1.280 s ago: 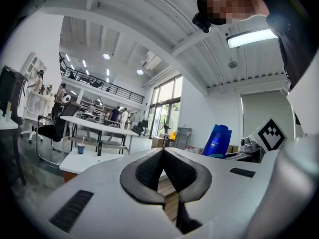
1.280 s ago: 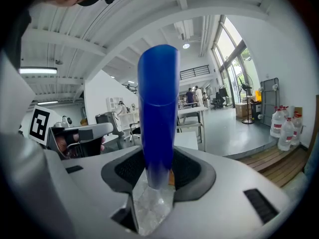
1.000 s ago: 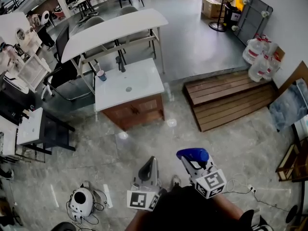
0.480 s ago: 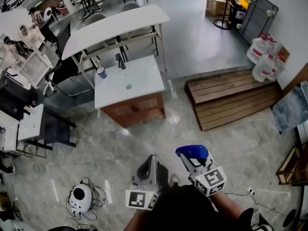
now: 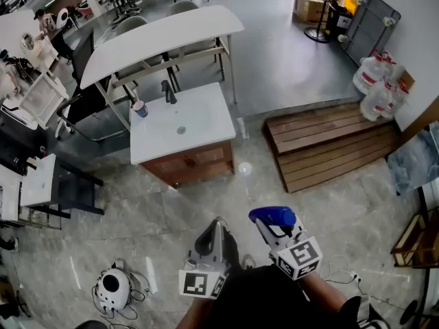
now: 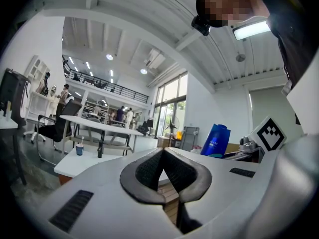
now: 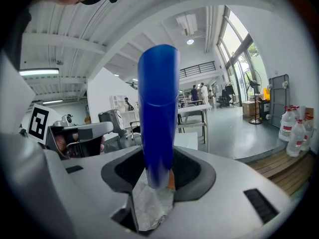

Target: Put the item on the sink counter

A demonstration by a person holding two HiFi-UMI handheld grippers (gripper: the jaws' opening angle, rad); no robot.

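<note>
A blue bottle (image 7: 158,103) stands upright between the pads of my right gripper (image 7: 158,176), which is shut on its lower end, with crumpled foil beneath it. In the head view the right gripper (image 5: 272,229) carries the bottle (image 5: 273,216) low at the bottom, over the floor. My left gripper (image 5: 215,230) sits beside it, and its jaws meet with nothing between them (image 6: 163,154). The sink counter (image 5: 206,118), a white top on a wooden cabinet, stands well ahead. It bears a black faucet (image 5: 167,91) and a small cup (image 5: 140,108).
A long white table (image 5: 161,36) with chairs stands behind the sink counter. A wooden platform (image 5: 329,142) lies to the right, with water jugs (image 5: 377,88) beyond it. A white round device (image 5: 113,286) and cables lie on the floor at lower left. Desks (image 5: 34,184) line the left side.
The view has shifted slightly and the sink counter sits a little further left in the picture. Both grippers keep their pose, and the right one still holds the blue bottle.
</note>
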